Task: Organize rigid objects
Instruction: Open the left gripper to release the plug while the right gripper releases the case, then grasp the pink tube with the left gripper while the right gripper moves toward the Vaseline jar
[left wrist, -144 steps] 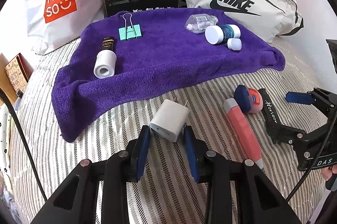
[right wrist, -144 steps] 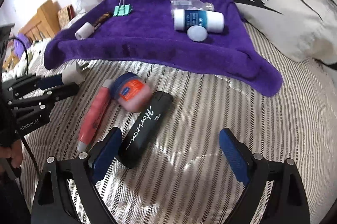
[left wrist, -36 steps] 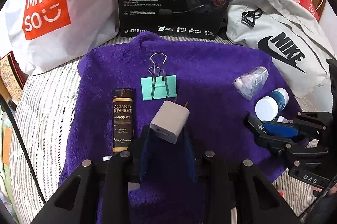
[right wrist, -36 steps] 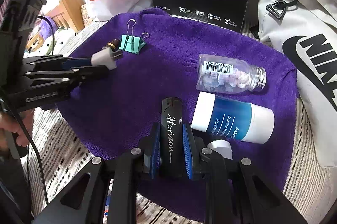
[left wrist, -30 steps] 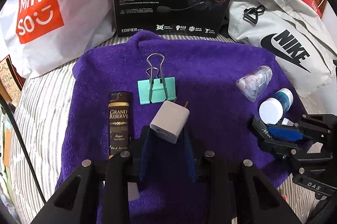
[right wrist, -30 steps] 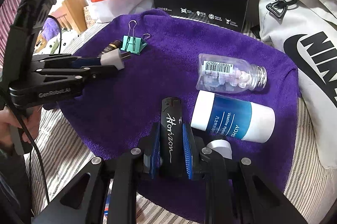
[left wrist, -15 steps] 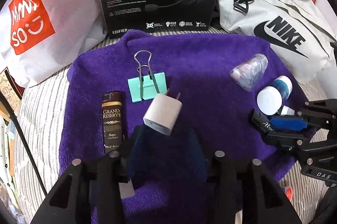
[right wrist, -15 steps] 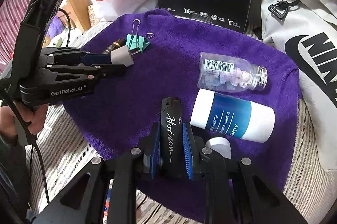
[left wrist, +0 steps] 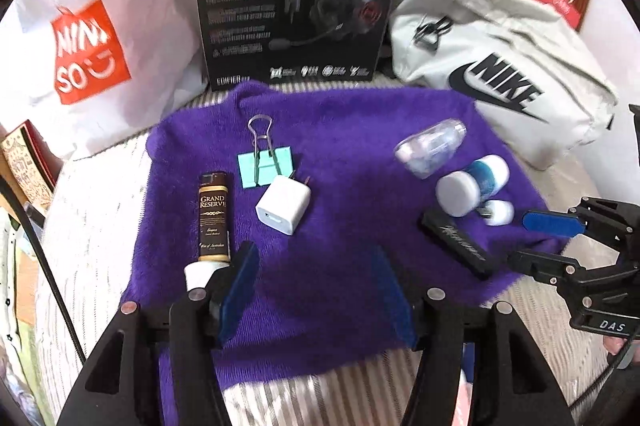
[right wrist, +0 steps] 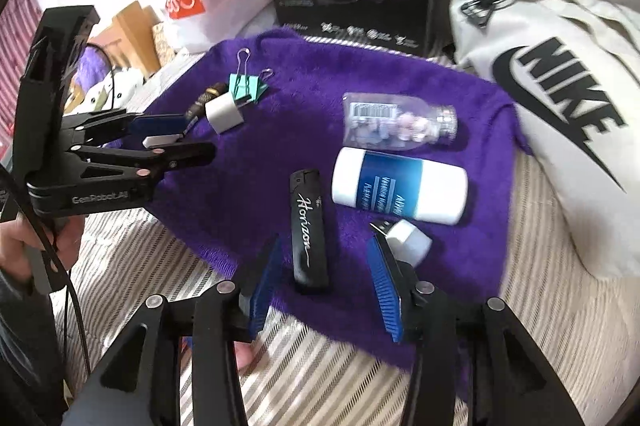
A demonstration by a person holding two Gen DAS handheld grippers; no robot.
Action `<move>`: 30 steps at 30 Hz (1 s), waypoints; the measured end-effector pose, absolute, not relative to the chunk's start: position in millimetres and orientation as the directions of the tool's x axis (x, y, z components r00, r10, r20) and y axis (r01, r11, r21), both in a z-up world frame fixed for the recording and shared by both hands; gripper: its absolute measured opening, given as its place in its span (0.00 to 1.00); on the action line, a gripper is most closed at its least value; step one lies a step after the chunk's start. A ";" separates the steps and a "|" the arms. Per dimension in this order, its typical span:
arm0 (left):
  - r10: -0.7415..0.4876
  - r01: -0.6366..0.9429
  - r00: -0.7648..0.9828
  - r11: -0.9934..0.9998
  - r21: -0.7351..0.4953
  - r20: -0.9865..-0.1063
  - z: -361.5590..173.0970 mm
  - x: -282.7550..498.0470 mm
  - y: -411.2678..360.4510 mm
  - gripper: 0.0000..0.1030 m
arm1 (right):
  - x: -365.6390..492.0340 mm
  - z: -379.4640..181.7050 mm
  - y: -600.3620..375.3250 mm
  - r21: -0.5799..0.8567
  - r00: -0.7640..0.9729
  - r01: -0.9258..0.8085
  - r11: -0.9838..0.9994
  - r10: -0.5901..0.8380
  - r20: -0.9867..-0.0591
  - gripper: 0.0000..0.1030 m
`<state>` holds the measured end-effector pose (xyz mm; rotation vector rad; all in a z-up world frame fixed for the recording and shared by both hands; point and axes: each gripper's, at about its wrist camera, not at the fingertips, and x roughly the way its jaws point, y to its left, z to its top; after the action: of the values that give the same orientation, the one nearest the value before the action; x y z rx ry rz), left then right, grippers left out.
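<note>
I have both tools over the purple towel (left wrist: 352, 153), which I use as my landmark. My left gripper (left wrist: 316, 290) has its jaws opening with nothing between them; the white charger (left wrist: 284, 203) lies free on the towel's middle-left, just in front of the green binder clip (left wrist: 264, 163) and beside the brown Grand Reserve tube (left wrist: 214, 218). My right gripper (right wrist: 326, 290) is also opening: the black Horizon lighter (right wrist: 309, 230) lies flat on the towel's near edge between the spread blue pads, apparently no longer pinched.

The step in hand, as I judge it, is a clean release. I want both tools to come straight away from the towel with the jaws fully apart, so neither pad drags its item. The lighter sits close to the towel's hem, so I would avoid nudging it toward the striped bedding (right wrist: 340, 386). The small white cap (right wrist: 410, 238) touches my right pad's outer side, near the blue-and-white Vaseline tube (right wrist: 400, 187) and the clear bottle (right wrist: 400, 127); I should clear it carefully.
</note>
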<state>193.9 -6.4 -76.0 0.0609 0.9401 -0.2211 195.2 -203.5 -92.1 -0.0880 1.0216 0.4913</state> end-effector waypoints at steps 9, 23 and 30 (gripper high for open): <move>-0.162 0.209 0.610 0.977 -0.040 -0.776 -60.9 124.5 -10.1 0.57 | 131.5 -51.6 -232.2 0.089 0.576 -0.286 0.954 0.246 -0.779 0.52; -0.194 0.191 0.561 0.976 -0.102 -0.804 -101.1 69.3 -45.5 0.57 | 49.2 -40.3 -272.6 0.153 0.630 -0.141 0.978 0.208 -0.748 0.54; -0.133 0.191 0.540 0.981 -0.033 -0.831 -117.9 67.7 -73.5 0.56 | 37.2 -48.1 -284.8 0.190 0.612 -0.114 0.975 0.220 -0.760 0.54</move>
<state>67.7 -73.5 -117.9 0.0641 0.9819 -0.1926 37.2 -284.8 -48.1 0.1266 0.8927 0.1932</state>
